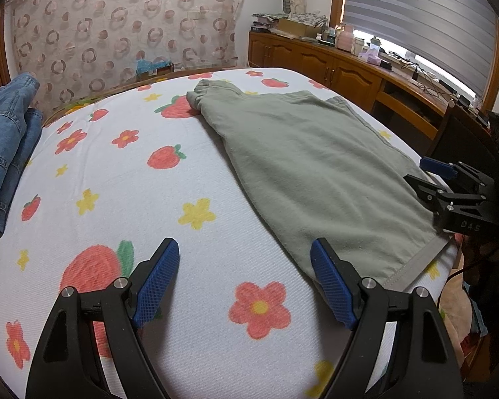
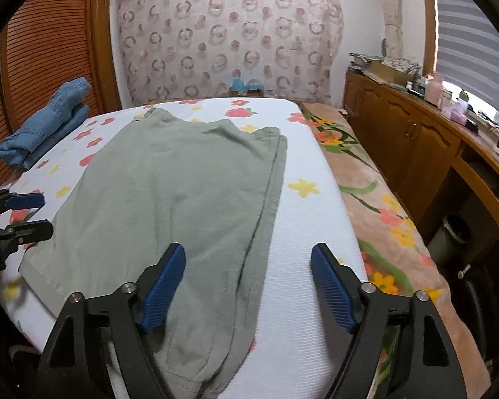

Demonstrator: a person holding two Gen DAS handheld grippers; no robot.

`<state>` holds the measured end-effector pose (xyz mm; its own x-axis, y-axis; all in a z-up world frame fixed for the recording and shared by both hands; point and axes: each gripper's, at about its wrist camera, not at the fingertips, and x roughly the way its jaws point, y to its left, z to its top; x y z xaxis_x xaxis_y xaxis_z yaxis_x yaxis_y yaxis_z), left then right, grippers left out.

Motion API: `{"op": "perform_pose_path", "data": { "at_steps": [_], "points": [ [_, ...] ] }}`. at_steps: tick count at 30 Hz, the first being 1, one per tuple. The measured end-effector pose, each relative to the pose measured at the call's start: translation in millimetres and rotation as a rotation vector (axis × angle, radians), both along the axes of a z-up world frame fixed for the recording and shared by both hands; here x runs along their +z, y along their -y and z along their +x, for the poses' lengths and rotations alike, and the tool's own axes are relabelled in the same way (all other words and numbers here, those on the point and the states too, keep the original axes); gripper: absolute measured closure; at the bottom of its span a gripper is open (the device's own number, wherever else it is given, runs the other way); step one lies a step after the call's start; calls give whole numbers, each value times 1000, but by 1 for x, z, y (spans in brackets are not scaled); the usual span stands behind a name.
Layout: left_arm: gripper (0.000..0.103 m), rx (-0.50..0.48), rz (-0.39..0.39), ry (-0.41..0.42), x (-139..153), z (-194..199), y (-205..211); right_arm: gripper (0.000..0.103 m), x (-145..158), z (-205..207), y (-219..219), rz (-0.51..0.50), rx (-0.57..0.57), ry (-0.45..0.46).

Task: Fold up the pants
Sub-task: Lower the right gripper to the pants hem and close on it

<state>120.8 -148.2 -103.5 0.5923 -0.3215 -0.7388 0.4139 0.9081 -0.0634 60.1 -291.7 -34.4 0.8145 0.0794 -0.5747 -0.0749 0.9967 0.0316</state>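
Note:
Grey-green pants [image 1: 302, 163] lie flat along the strawberry-and-flower bed sheet [image 1: 123, 199], folded lengthwise, with the waistband at the far end. My left gripper [image 1: 246, 266] stands open over bare sheet; its right finger sits at the edge of the pants by the near hem. My right gripper [image 2: 249, 266] is open above the near end of the pants [image 2: 183, 183], with the fabric edge lying under the gap and neither pad pressing on it. Each gripper also shows in the other's view: the right gripper [image 1: 449, 183] at the hem's right corner, the left gripper [image 2: 26, 212] at the pants' left side.
Folded blue jeans [image 1: 6, 146] sit at the sheet's far left corner. A floral blanket [image 2: 382, 206] runs along the right side of the bed. Beyond it stands a wooden cabinet [image 2: 415, 139] with clutter on top. A patterned curtain [image 2: 229, 40] hangs behind the bed.

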Motion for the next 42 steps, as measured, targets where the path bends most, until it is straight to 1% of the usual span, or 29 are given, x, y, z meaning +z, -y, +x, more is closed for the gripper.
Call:
{"op": "perform_pose_path", "data": {
  "at_steps": [4, 6, 9, 10, 11, 12, 14, 16, 19, 25, 27, 29, 30, 32, 33, 34, 35, 36, 39, 42],
  "points": [
    [21, -16, 8, 22, 5, -2, -2, 22, 2, 2, 0, -2, -4, -20],
    [21, -33, -6, 37, 10, -5, -3, 22, 3, 3, 2, -1, 0, -30],
    [21, -55, -56, 32, 16, -10, -6, 28, 6, 2, 4, 7, 2, -42],
    [22, -64, -71, 26, 18, -11, -6, 33, 7, 0, 5, 13, 4, -48],
    [26, -79, -90, 18, 20, -13, -6, 36, 7, -2, 6, 24, 9, -54],
    [28, -87, -93, 12, 22, -15, -6, 37, 8, -6, 7, 35, 13, -59],
    [32, -97, -87, 14, 24, -20, -3, 42, 10, -16, 9, 58, 29, -67],
    [37, -110, -88, 10, 26, -25, 0, 44, 13, -28, 9, 59, 39, -63],
    [37, -124, -84, 2, 24, -28, 6, 47, 14, -42, 8, 47, 45, -65],
    [37, -125, -60, -19, 14, -29, 13, 56, 11, -47, 8, 80, 40, -90],
    [37, -121, -58, -28, 11, -28, 13, 62, 12, -46, 7, 85, 44, -90],
    [37, -119, -57, -31, 10, -28, 13, 71, 13, -44, 5, 86, 51, -89],
    [37, -117, -58, -34, 9, -28, 13, 74, 13, -43, 3, 82, 54, -89],
    [37, -114, -59, -39, 7, -27, 12, 86, 13, -42, 0, 82, 66, -89],
    [37, -114, -58, -42, 6, -27, 13, 88, 12, -42, -1, 88, 72, -90],
    [37, -113, -57, -44, 5, -27, 13, 93, 12, -42, -1, 96, 78, -90],
    [39, -111, -59, -43, 5, -28, 13, 95, 12, -42, -1, 99, 80, -87],
    [47, -113, -67, -44, 5, -29, 13, 95, 12, -43, -1, 96, 82, -78],
    [56, -136, -71, -47, 6, -34, 20, 96, 11, -46, 4, 122, 84, -62],
    [58, -133, -71, -45, 5, -38, 21, 96, 11, -47, 3, 125, 79, -53]
  ]
}}
